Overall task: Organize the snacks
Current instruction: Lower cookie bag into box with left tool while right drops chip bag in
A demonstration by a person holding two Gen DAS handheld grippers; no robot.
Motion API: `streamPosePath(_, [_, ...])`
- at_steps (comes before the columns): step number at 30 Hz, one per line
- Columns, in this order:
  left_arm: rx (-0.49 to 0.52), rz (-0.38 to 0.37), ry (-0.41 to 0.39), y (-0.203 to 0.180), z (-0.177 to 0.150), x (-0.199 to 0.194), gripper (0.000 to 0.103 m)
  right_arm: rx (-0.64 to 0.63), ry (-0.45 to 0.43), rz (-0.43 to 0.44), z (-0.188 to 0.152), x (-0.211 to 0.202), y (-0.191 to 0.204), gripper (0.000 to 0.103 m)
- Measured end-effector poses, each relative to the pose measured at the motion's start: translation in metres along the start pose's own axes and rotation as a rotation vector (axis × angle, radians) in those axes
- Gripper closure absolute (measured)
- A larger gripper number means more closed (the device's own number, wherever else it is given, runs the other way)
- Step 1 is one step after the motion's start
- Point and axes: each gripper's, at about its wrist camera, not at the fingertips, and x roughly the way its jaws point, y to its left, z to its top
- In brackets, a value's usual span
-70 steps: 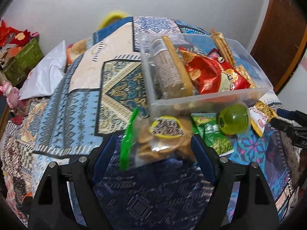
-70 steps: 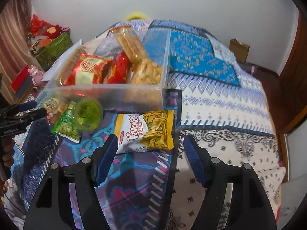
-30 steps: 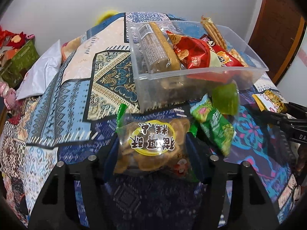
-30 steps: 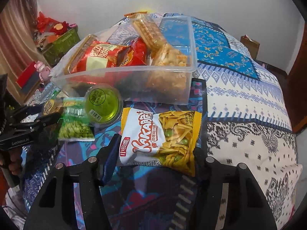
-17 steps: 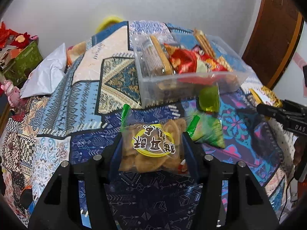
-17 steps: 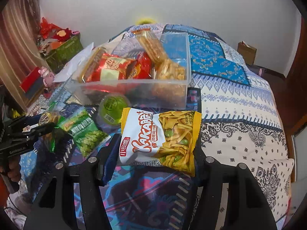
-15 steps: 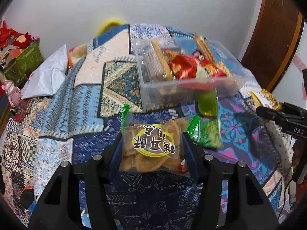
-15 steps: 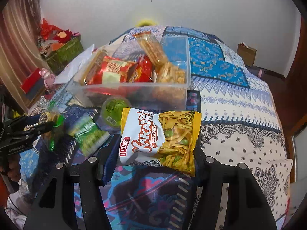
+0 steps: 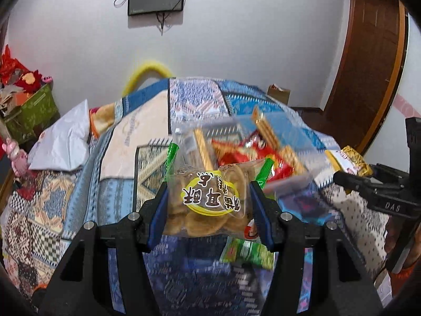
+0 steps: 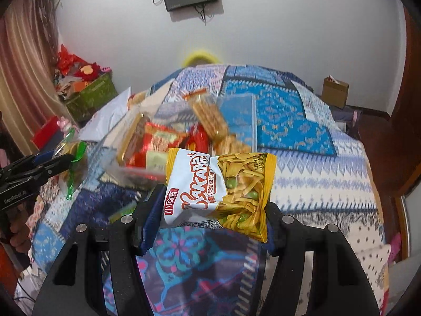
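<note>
A cookie bag (image 9: 209,205) is sitting between the left jaws, a chip bag (image 10: 218,189) between the right; the snack bin (image 10: 184,142) is lying beyond both.

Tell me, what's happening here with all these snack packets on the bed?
A person is tidying snacks using a hand-held gripper in each hand. The left gripper is clamped on a clear bag of biscuits, and the right gripper on a white and yellow chip packet. Both packets are held up above the patterned bedspread, near a clear plastic bin that already holds several snacks. A green packet lies on the bed below the left gripper.
</note>
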Motion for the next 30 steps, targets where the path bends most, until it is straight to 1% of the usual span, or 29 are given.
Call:
streamPosePath(6, [0.017,0.005,-0.053,-0.003,0.031,0.007,0.045,-0.008,-0.039,-0.001,0.023,0.006,0.003,0.044])
streamPosePath(14, [0.006,-0.003,-0.071,-0.002,0.065,0.033,0.045,-0.018,-0.067,0.005,0.048,0.023,0.006,0.044])
streamPosePath(17, [0.001,-0.004,-0.070,-0.003,0.075,0.046,0.045,-0.021,-0.060,0.009,0.052,0.033,0.008,0.044])
streamPosePath(22, [-0.007,-0.003,-0.053,-0.006,0.085,0.070,0.045,-0.017,-0.024,0.019,0.052,0.055,0.009,0.044])
streamPosePath(27, [0.003,0.000,-0.018,-0.013,0.084,0.098,0.045,-0.020,0.012,0.019,0.049,0.075,0.007,0.044])
streamPosePath(30, [0.032,-0.001,0.000,-0.022,0.083,0.117,0.045,-0.019,0.036,0.016,0.045,0.084,0.004,0.044])
